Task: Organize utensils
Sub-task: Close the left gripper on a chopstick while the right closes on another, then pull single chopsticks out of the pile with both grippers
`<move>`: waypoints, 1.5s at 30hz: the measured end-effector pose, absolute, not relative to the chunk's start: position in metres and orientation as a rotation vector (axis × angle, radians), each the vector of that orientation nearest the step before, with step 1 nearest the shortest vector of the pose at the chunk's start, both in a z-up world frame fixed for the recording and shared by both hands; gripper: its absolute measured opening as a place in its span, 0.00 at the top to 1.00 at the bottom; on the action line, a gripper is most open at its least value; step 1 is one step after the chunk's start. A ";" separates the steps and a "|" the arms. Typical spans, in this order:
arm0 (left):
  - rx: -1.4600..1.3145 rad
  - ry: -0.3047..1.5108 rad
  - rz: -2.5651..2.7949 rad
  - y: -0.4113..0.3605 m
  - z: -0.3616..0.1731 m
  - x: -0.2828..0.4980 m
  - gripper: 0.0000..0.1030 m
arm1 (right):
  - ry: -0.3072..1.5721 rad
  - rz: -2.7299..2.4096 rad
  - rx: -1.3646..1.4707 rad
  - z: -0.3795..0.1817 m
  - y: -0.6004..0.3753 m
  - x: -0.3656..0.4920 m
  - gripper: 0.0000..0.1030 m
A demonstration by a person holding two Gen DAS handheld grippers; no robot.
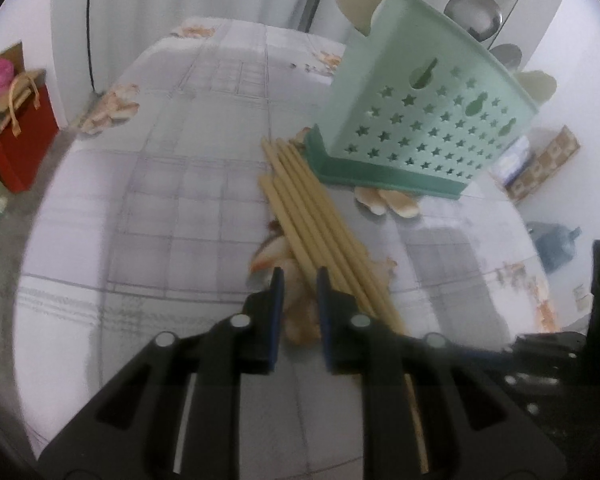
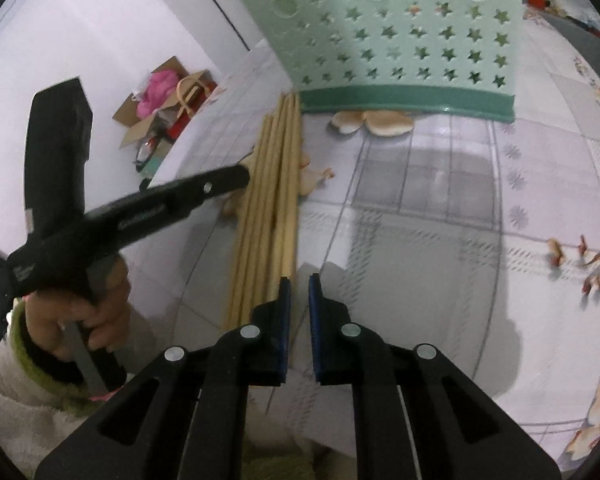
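Note:
Several pale wooden chopsticks (image 1: 312, 216) lie in a bundle on the tablecloth, running toward a mint-green utensil holder (image 1: 420, 112) with star-shaped holes. The holder has spoons and ladles standing in it (image 1: 474, 14). My left gripper (image 1: 300, 276) is open, its jaws low over the near part of the bundle, empty. In the right wrist view the chopsticks (image 2: 268, 200) lie left of centre and the holder (image 2: 388, 32) stands behind them. My right gripper (image 2: 299, 282) has its jaws slightly apart and empty, just right of the bundle's near ends. The left gripper (image 2: 236, 174) reaches over the bundle from the left.
The table (image 1: 160, 200) has a white checked cloth with flower prints. A red bag (image 1: 20, 136) and cardboard boxes (image 2: 156, 116) stand on the floor beyond the left edge. A blue water jug (image 1: 556, 244) sits on the floor at right.

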State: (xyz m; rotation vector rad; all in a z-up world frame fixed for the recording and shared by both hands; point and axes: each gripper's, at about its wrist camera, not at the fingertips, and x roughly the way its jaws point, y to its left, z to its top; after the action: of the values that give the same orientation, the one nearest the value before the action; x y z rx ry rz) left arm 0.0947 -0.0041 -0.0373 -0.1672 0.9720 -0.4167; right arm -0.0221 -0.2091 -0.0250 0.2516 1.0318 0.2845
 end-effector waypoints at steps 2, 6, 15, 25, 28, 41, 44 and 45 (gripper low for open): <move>-0.191 0.984 -0.421 -0.004 -0.038 0.097 0.86 | 1.019 0.273 0.236 -0.021 -0.211 -0.022 0.91; -0.148 0.974 -0.406 -0.010 -0.037 0.099 0.86 | 1.008 0.270 0.219 -0.021 -0.203 -0.017 0.91; -0.075 0.933 -0.389 -0.012 -0.037 0.099 0.92 | 1.000 0.241 0.170 -0.029 -0.187 -0.002 0.96; -0.036 0.917 -0.372 0.002 -0.037 0.098 0.93 | 0.994 0.261 0.201 -0.028 -0.182 0.010 0.96; -0.038 0.919 -0.364 0.011 -0.037 0.098 0.93 | 0.985 0.270 0.185 -0.027 -0.176 0.016 0.95; -0.021 0.897 -0.363 0.012 -0.039 0.093 0.93 | 0.989 0.240 0.100 -0.034 -0.153 0.046 0.94; -0.026 0.905 -0.370 0.012 -0.039 0.092 0.93 | 0.985 0.224 0.072 -0.034 -0.150 0.051 0.94; -0.030 0.910 -0.377 0.012 -0.039 0.090 0.94 | 0.987 0.219 0.065 -0.034 -0.150 0.050 0.94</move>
State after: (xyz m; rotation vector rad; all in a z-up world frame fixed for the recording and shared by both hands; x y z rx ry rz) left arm 0.0896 0.0120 -0.0386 -0.0296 0.9102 -0.3771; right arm 0.0497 -0.1502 -0.0340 0.0653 0.9870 0.2188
